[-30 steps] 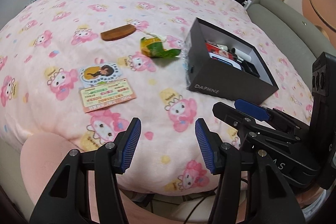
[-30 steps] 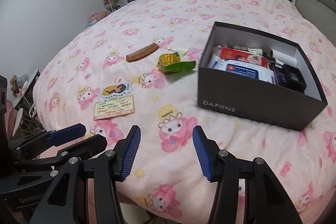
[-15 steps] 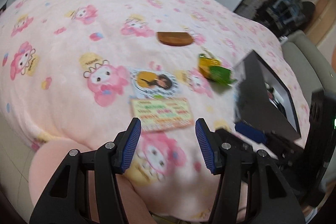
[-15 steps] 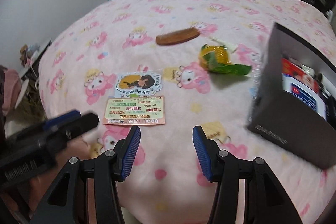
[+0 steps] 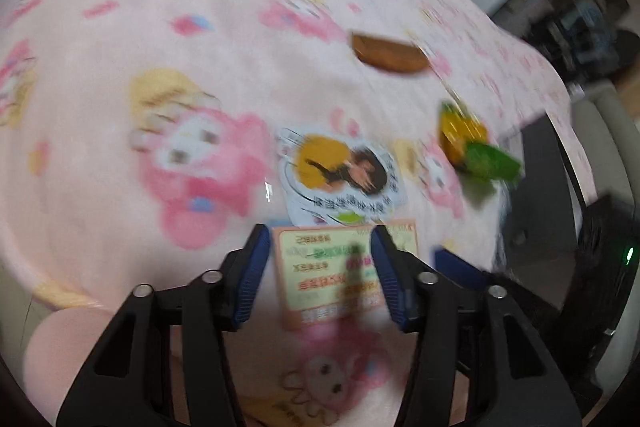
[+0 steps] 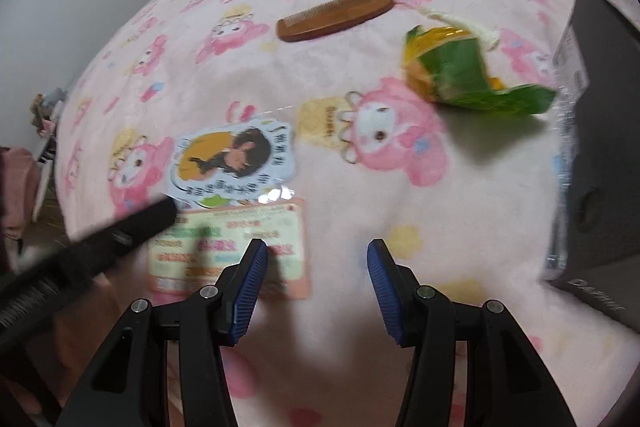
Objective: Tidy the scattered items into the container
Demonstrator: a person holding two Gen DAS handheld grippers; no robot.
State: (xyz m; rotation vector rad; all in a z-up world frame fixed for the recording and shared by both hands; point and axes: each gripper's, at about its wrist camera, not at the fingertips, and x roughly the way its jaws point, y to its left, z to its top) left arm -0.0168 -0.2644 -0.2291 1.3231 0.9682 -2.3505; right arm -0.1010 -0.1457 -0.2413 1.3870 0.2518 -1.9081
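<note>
Pink blanket [image 5: 224,39] holds the card [image 5: 320,267] right ahead of my left gripper [image 5: 320,267], long axis crosswise; jaws just narrowed, gripping nothing. Right gripper [image 6: 316,279] open, empty, card at its left finger.

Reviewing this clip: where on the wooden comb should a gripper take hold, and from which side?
Grip the wooden comb across its narrow width at mid-length, coming from above. It lies flat on the soft blanket, long and thin, so pads can probably press in beside spine and teeth.
</note>
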